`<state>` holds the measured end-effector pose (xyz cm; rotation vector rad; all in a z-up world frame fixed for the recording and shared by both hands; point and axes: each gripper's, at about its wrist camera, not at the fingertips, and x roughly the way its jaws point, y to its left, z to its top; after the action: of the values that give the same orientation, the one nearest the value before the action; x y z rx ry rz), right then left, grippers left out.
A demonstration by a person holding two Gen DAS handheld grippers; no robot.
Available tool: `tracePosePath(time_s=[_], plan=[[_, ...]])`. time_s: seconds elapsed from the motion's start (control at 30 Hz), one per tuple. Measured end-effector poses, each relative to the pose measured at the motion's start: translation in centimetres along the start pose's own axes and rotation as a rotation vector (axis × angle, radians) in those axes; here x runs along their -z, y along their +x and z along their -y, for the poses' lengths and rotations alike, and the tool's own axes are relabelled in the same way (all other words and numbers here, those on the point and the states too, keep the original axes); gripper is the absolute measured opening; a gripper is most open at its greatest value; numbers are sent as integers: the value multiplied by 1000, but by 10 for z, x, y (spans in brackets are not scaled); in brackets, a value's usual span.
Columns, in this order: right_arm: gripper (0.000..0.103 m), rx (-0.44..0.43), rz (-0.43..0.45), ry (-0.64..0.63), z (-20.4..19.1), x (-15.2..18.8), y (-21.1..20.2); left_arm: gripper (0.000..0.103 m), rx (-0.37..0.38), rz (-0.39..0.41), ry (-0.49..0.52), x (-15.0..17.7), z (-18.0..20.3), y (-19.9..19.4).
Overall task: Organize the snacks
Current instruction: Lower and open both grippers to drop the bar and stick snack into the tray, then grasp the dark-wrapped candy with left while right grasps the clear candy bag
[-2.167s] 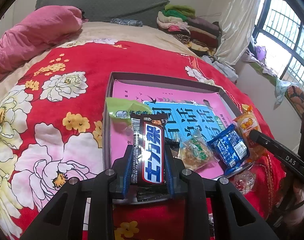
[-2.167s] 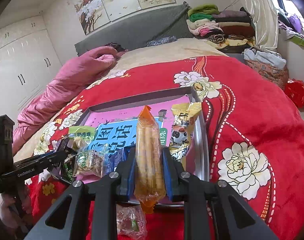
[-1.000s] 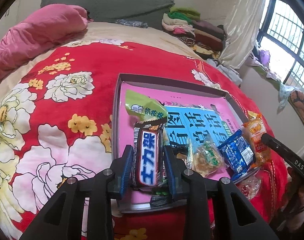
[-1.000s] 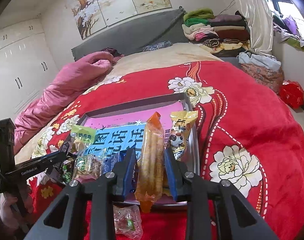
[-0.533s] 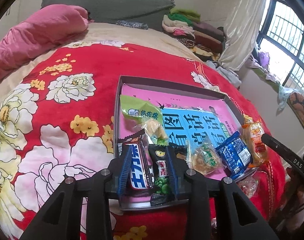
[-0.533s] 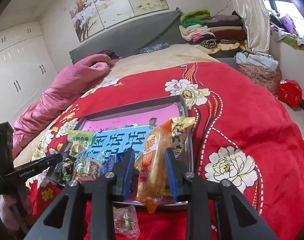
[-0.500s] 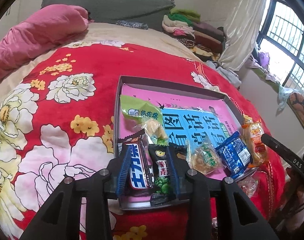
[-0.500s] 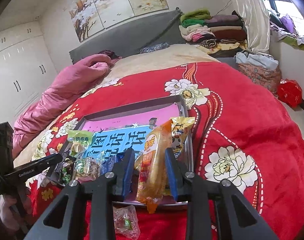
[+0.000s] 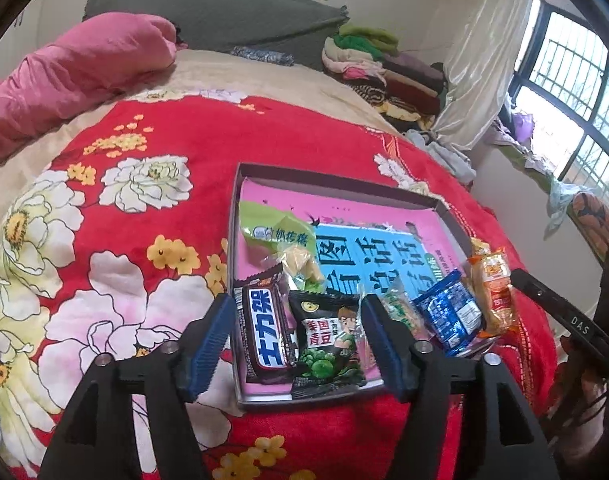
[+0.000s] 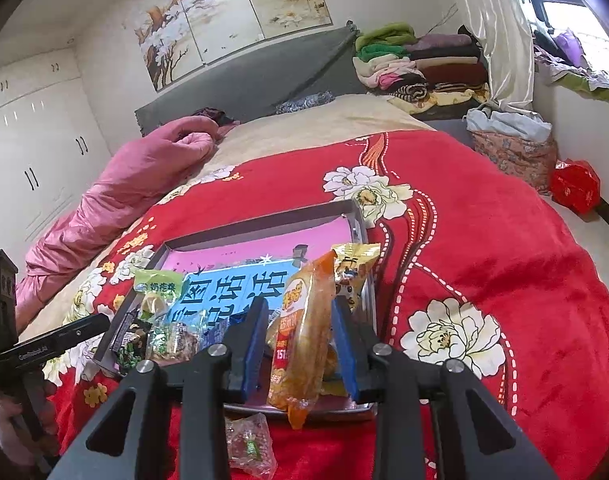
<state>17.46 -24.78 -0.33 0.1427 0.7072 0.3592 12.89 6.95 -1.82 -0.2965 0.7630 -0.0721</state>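
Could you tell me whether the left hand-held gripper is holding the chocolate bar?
No, the left hand-held gripper is open; the chocolate bar lies in the tray.

A red blanket [image 9: 176,148] printed with big pale flowers spreads beneath and ahead of the left gripper. Beyond it to the left, a pink quilt [image 9: 76,76] is bunched against a grey headboard [image 9: 208,12]. Far ahead to the right, folded clothes [image 10: 416,68] are stacked beside a cream curtain [image 10: 492,36]. Painted panels [image 10: 232,12] hang above the headboard, with white wardrobe doors [image 10: 32,148] at far left.
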Motion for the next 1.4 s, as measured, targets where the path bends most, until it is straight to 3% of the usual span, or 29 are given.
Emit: tracePosePath(time_s=[0.2, 0.8, 1.17, 1.4], plan=[[48, -27, 8, 6, -2, -1, -4, 76, 14, 23, 14, -1, 5, -11], [56, -97, -29, -21, -21, 7, -19, 78, 33, -1, 59, 10, 26, -32], [61, -117, -64, -36, -29, 20, -36, 78, 58, -49, 90, 26, 41, -41], [62, -123, -107, -33, -26, 32, -42, 79, 92, -132, 98, 49, 51, -38]])
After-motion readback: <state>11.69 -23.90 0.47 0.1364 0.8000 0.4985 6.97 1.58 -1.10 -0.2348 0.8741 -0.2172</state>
